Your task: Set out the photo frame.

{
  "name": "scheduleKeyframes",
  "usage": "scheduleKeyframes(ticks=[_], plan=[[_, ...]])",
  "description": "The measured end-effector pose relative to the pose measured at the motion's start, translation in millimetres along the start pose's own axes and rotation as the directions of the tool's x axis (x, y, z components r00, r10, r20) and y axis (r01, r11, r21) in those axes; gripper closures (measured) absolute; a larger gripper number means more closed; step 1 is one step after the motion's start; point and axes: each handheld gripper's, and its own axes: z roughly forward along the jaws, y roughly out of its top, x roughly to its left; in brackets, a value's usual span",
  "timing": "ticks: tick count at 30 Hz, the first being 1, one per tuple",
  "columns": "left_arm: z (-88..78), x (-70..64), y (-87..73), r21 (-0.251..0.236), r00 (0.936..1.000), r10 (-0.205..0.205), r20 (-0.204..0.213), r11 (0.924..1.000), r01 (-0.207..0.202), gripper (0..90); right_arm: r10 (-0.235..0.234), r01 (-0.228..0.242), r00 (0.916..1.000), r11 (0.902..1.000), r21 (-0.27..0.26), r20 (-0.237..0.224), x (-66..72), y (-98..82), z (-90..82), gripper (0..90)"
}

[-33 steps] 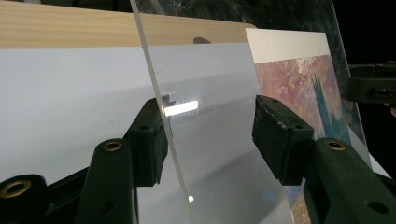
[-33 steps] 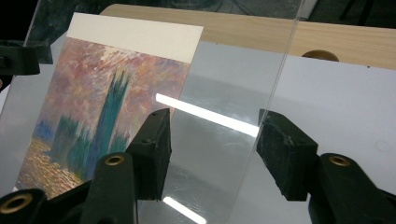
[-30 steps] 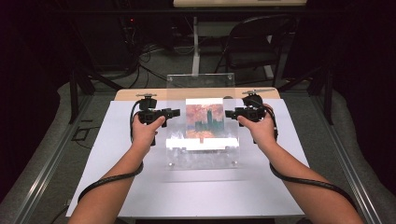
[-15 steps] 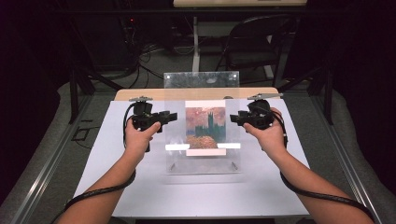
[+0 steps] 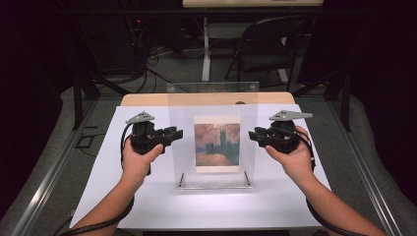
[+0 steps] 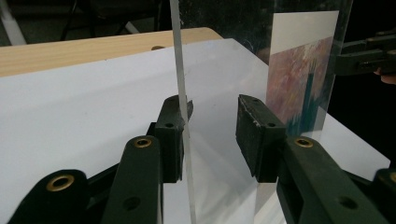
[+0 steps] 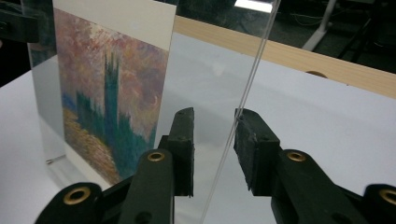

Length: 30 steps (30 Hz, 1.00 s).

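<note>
Acrylic frame (image 5: 212, 135) is standing upright in the middle of the white sheet (image 5: 98, 196) that covers the table, held up on a thin wire stand (image 5: 215, 186) at its near bottom edge. It's a clear panel with a painted print (image 5: 217, 146) in it, a dark tower against an orange and pink sky. In the left gripper view the print (image 6: 301, 79) sits over to the right, seen through the clear plastic.

Left gripper (image 5: 172, 134) is at the frame's left edge, right gripper (image 5: 252, 134) at its right edge, both about halfway up the panel and pointing inward at each other. A hand is wrapped around each one, forearms coming in from the near side.

Jaws on both have just been closing, with the panel's edge between them. In the left gripper view the clear edge (image 6: 183, 112) runs right along the left pad (image 6: 172, 135), touching it or as good as, while the other pad (image 6: 254, 133) is still well off the plastic. Same deal in the right gripper view: the edge (image 7: 243, 107) lies against the right pad (image 7: 252, 149) and there's a clear gap to the other one (image 7: 183, 147). So neither is actually clamped on yet, both jaws are still partly apart around the edge.

Far edge of the table shows a strip of bare wood (image 5: 147, 100) past the sheet. A folding chair (image 5: 268, 46) sits farther back.
</note>
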Motion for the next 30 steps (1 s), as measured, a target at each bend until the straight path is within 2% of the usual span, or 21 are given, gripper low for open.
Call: scheduleKeyframes(ticks=[9,12,15,21,24,26,28,30], plan=[[-17.2,-16.8,-18.0,-0.03,0.9985,0.048,0.027,0.9985,-0.047,63.2,0.008,-0.012,0.9981,0.998,-0.062,-0.06,11.3,-22.2,-21.2,68.5],[-20.3,-20.7,-23.2,-0.031,0.9979,0.056,0.031,0.998,-0.055,62.3,0.003,-0.007,0.9978,0.9974,-0.072,-0.066,15.0,-28.6,-24.8,67.1],[-21.1,-23.0,-28.1,-0.03,0.9975,0.062,0.033,0.9977,-0.061,60.3,-0.017,0.014,0.9981,0.9983,-0.057,-0.058,19.9,-35.4,-26.0,66.0],[-20.5,-28.0,-39.5,-0.022,0.9954,0.092,0.024,0.9955,-0.092,57.0,0.009,-0.013,0.9969,0.9988,-0.047,-0.079,19.2,-46.7,-24.3,62.9],[-20.8,-31.3,-47.4,-0.012,0.9925,0.121,-0.015,0.9925,-0.121,57.0,0.022,-0.027,0.9962,0.9979,-0.059,-0.084,18.5,-54.3,-23.5,61.0],[-20.9,-31.2,-52.8,-0.016,0.9922,0.121,-0.028,0.9925,-0.122,56.0,0.021,-0.027,0.9964,0.9976,-0.064,-0.081,18.6,-60.4,-23.1,58.9],[-21.8,-29.1,-58.1,-0.022,0.9944,0.103,-0.024,0.9944,-0.104,54.0,0.027,-0.033,0.9956,0.9972,-0.067,-0.089,19.9,-67.3,-23.1,56.0],[-22.6,-27.2,-62.9,-0.027,0.9957,0.088,-0.027,0.9957,-0.089,52.6,0.004,-0.011,0.9969,0.9965,-0.083,-0.079,21.0,-74.8,-22.8,52.3]])
